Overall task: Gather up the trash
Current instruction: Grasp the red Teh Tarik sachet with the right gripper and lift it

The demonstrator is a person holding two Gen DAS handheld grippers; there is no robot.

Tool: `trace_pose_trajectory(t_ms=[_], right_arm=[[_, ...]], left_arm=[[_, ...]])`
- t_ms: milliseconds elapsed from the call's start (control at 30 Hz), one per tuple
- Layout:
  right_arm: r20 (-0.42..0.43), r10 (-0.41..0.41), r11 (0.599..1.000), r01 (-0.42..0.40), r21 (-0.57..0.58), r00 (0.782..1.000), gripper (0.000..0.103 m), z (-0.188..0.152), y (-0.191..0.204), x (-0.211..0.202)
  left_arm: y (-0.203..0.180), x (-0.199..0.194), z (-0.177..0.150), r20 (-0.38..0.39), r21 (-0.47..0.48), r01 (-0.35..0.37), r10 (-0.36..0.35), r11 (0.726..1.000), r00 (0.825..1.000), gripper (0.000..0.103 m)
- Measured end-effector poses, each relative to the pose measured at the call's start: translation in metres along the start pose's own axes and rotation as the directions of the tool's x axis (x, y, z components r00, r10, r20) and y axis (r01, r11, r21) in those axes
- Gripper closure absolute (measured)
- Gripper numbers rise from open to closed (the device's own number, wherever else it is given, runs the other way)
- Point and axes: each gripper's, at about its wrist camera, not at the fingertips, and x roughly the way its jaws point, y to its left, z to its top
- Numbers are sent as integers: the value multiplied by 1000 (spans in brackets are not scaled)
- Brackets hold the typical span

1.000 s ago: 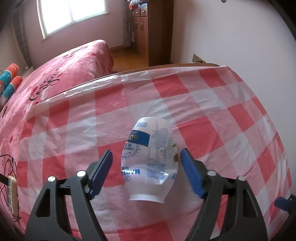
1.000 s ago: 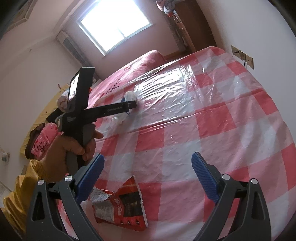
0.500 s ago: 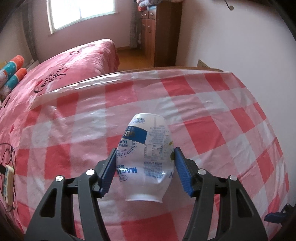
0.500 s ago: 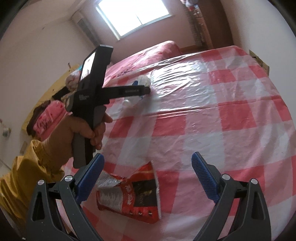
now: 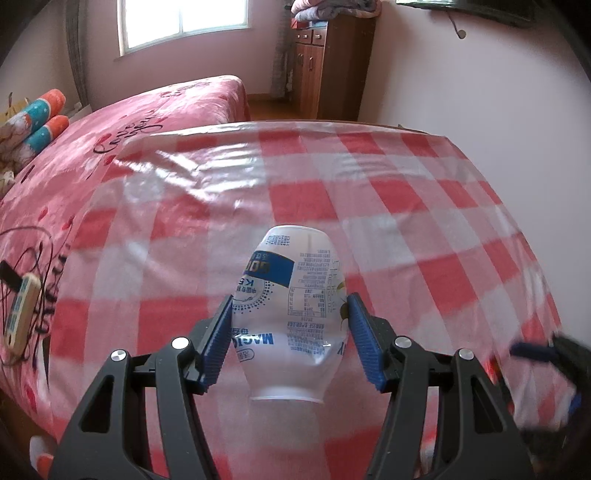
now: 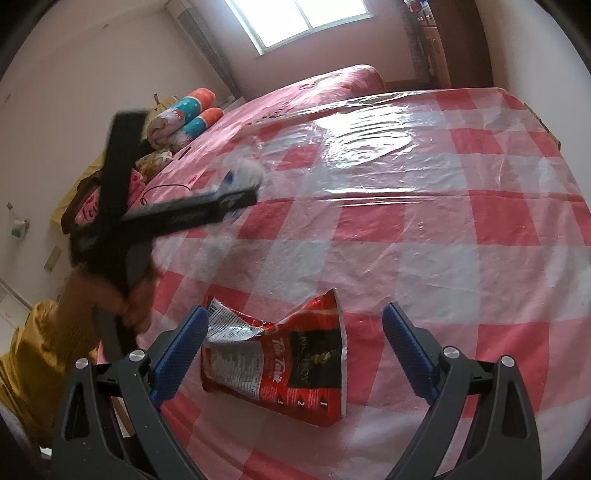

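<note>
Left wrist view: the left gripper (image 5: 289,334) is seen closed on a white plastic bottle (image 5: 291,310), with both blue pads (image 5: 218,338) pressed against its crumpled sides. The bottle is held upside down relative to its blue print, its rimmed mouth turned toward the camera, and it is carried above the tablecloth (image 5: 388,206) — a red-and-white checked plastic sheet. Beyond the sheet, a pink bedspread (image 5: 155,107) is noted, with a remote control (image 5: 20,312) and a dark cable lying on it at the left edge. A wooden cabinet (image 5: 325,66) stands against the far wall beside a window (image 5: 181,20).

Right wrist view: the right gripper (image 6: 291,356) is seen wide open, nothing gripped. A torn red snack bag (image 6: 284,362) lies flat on the checked sheet between the blue pads (image 6: 179,350); its crumpled left end is just beside the left-hand pad, though contact cannot be confirmed, and the other pad stands clear of it. Farther off, the left tool is recorded blurred, held in a hand (image 6: 110,295) from a yellow sleeve (image 6: 40,350) — the white bottle is visible at its tip. Rolled bedding (image 6: 184,118) is noted at the head of the bed.
</note>
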Motion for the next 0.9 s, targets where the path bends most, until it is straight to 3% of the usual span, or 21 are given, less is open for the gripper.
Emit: trace_pose_trajectory(t_ms=[267, 467, 733, 900], right_arm=[[32, 48, 995, -51, 86, 998, 9, 4, -6, -15], [27, 111, 984, -114, 136, 993, 9, -16, 7, -30], [-28, 23, 990, -19, 139, 999, 25, -47, 30, -32], [-69, -58, 988, 68, 142, 996, 25, -44, 38, -10]], left_arm=[[12, -55, -53, 28, -18, -6, 6, 1000, 1000, 41], [22, -84, -86, 39, -19, -8, 9, 1000, 999, 41], [35, -101, -117, 31, -22, 19, -18, 1000, 999, 41], [41, -105, -129, 44, -37, 56, -54, 998, 998, 41]])
